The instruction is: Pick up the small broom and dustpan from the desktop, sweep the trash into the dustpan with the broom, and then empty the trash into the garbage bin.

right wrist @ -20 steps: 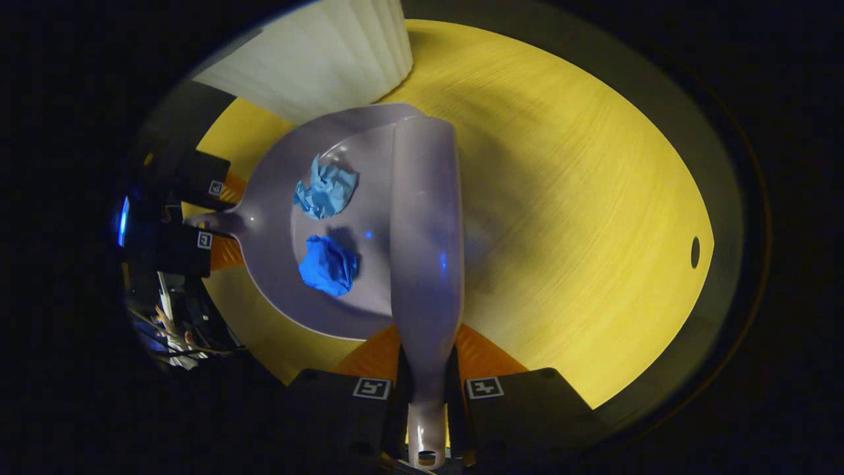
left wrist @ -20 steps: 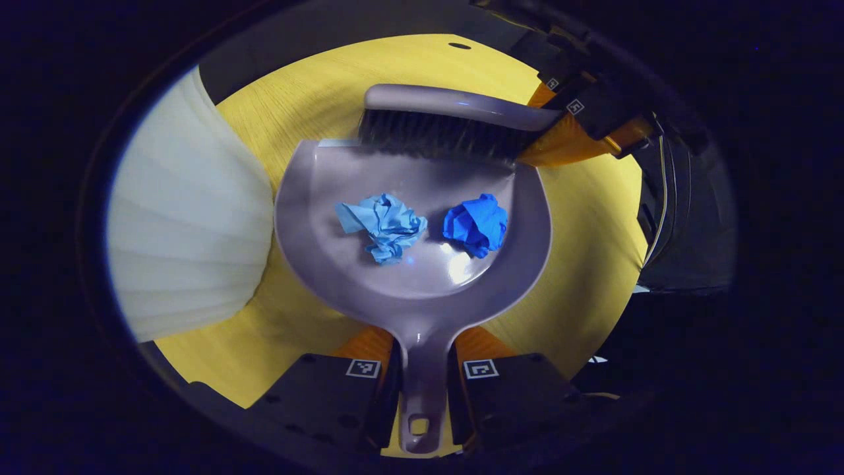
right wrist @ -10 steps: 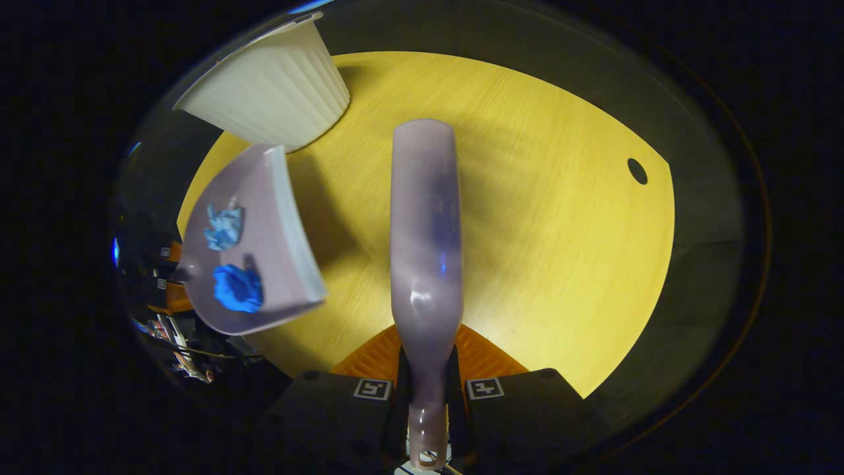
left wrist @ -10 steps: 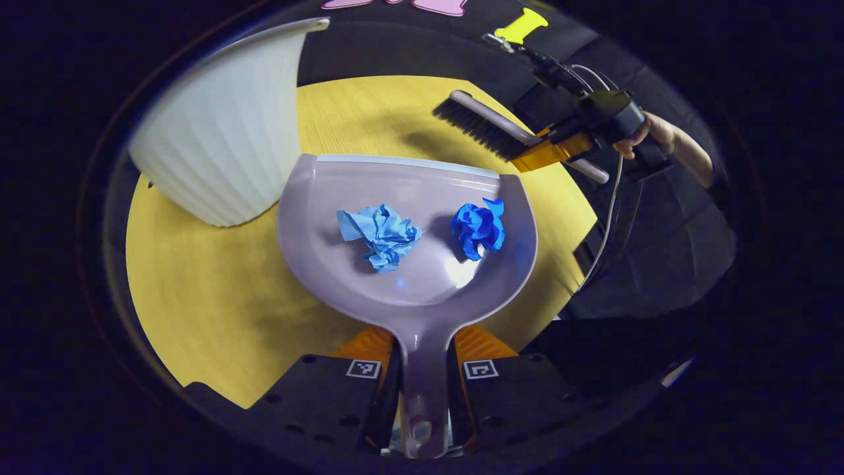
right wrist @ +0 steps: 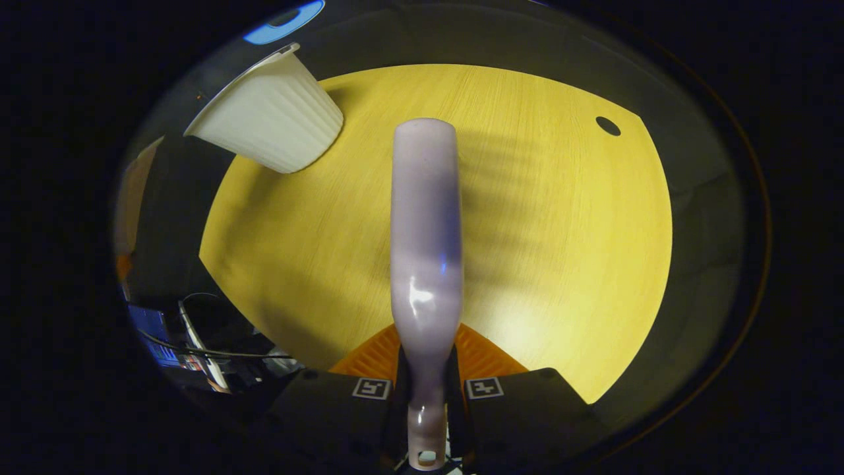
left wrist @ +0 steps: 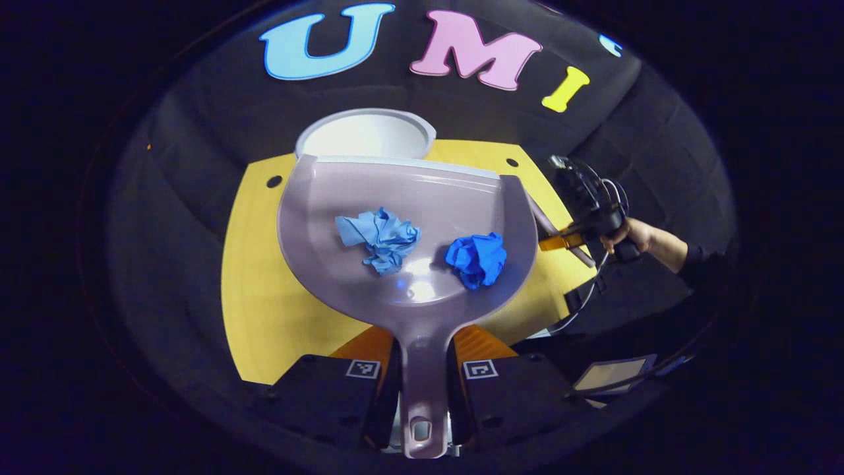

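Left claw grips dustpan; holds paper wads.

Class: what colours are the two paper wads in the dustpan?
Light blue and darker blue; left gripper view shows them best.

— What sort of place is this, a home?
— No, a recording booth. Black cloth hangs as the wall across the top of the left gripper view, behind a yellow wood-grain desktop with cable holes.
— Anything else?
— Cables and lit equipment at the lower left of the right gripper view, below the desk edge. It reads as a lab setup
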The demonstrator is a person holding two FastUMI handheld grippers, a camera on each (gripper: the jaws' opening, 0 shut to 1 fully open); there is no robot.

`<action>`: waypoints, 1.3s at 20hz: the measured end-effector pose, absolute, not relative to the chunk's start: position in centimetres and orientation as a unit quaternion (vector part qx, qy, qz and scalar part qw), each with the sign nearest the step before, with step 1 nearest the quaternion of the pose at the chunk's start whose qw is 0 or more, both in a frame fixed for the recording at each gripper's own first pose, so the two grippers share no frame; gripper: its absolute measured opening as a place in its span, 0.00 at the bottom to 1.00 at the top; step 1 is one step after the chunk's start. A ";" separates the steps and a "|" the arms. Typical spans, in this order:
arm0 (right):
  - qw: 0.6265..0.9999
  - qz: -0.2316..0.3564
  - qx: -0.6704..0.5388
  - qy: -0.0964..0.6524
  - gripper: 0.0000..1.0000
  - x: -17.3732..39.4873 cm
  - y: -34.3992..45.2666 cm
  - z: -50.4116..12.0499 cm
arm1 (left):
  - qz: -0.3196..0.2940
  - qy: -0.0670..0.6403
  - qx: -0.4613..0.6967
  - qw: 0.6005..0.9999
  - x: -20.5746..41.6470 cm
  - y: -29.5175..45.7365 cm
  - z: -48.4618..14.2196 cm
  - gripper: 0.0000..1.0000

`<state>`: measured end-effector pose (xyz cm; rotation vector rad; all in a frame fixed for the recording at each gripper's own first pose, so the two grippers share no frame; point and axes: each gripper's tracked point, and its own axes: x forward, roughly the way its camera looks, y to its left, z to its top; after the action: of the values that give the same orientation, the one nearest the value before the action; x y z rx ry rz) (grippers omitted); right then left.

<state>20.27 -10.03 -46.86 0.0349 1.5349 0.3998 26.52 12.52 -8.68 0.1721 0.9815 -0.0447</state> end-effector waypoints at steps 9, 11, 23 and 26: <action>0.727 0.155 0.091 0.662 0.28 19.8 -9.8 -46.5 | 0.108 0.487 0.231 0.835 43.5 18.6 -4.8 0.29; 0.733 0.152 0.094 0.656 0.27 19.9 -9.9 -46.5 | 0.118 0.518 0.243 0.812 45.4 19.4 -5.9 0.29; 0.742 0.149 0.083 0.648 0.28 19.0 -9.7 -47.0 | 0.106 0.573 0.457 0.672 49.6 20.6 -4.3 0.29; 0.742 0.150 0.086 0.648 0.27 19.0 -9.8 -47.2 | 0.110 0.560 0.479 0.667 50.0 20.2 -3.9 0.29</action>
<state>18.99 -9.75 -47.16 0.1884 1.4196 0.3278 50.04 20.18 -3.95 1.0815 1.2645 0.2478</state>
